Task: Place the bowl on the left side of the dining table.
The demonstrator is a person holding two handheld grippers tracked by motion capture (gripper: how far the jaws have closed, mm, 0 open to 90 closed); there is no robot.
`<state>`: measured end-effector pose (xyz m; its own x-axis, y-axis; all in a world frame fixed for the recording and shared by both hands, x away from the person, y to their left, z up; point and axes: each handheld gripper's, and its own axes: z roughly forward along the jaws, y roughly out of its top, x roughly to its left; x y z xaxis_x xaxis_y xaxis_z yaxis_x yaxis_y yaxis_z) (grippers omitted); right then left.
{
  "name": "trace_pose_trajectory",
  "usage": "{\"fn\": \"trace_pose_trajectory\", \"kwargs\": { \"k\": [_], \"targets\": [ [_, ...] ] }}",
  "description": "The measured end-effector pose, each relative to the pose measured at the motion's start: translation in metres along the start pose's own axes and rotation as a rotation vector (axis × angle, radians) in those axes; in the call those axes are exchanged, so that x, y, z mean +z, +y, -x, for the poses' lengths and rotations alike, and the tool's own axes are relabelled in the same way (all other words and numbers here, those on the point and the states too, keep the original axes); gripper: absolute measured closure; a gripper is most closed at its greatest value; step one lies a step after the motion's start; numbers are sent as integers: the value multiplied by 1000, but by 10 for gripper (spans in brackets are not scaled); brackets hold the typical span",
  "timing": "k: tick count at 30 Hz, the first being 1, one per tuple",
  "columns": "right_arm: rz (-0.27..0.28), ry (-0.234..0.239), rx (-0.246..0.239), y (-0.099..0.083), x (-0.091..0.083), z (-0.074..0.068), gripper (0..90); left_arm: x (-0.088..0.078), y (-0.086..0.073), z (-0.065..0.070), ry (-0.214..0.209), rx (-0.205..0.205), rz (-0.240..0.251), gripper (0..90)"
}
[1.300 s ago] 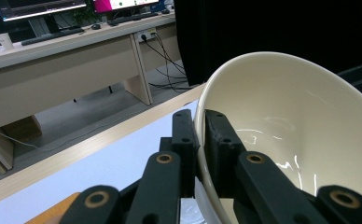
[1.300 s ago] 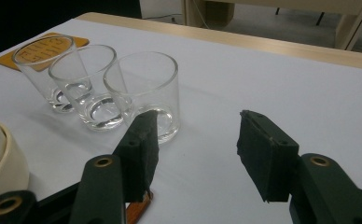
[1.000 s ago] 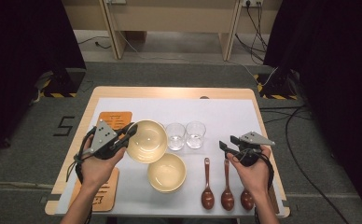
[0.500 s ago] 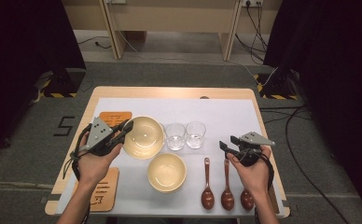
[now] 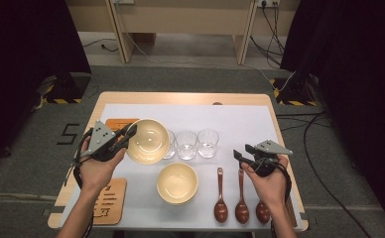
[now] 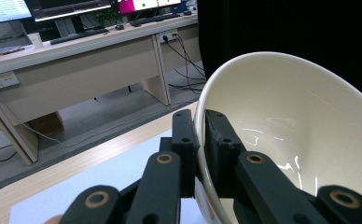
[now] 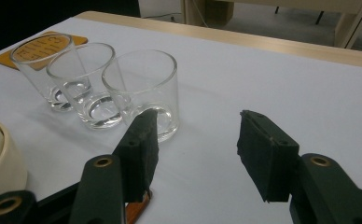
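My left gripper [image 5: 129, 133] is shut on the rim of a cream bowl [image 5: 148, 141], which hangs tilted above the left part of the table. In the left gripper view the two black jaws [image 6: 198, 135] pinch the thin wall of the bowl [image 6: 300, 140], one inside and one outside. A second cream bowl [image 5: 178, 183] stands on the white mat near the front. My right gripper [image 5: 242, 156] is open over the spoon handles at the right, with nothing between its jaws [image 7: 195, 140].
Three clear glasses [image 5: 186, 145] [image 7: 142, 79] stand in a row mid-table, the left one partly behind the held bowl. Three brown spoons [image 5: 241, 198] lie at the front right. Wooden coasters lie at the back left [image 5: 117, 123] and front left [image 5: 108, 201].
The left gripper has carried the bowl a little to the left and away from the second bowl. The right gripper has stayed where it was.
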<state>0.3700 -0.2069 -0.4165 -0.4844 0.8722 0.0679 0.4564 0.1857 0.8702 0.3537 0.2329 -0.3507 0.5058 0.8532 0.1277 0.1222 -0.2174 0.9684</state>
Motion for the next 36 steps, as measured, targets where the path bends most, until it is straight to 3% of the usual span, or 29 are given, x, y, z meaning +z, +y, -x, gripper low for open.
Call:
{"fn": "trace_pose_trajectory", "kwargs": {
  "k": [36],
  "targets": [
    [-6,1,2,-1,1,1,478,10,-2,-30,69,-35,-9,823]
  ]
}}
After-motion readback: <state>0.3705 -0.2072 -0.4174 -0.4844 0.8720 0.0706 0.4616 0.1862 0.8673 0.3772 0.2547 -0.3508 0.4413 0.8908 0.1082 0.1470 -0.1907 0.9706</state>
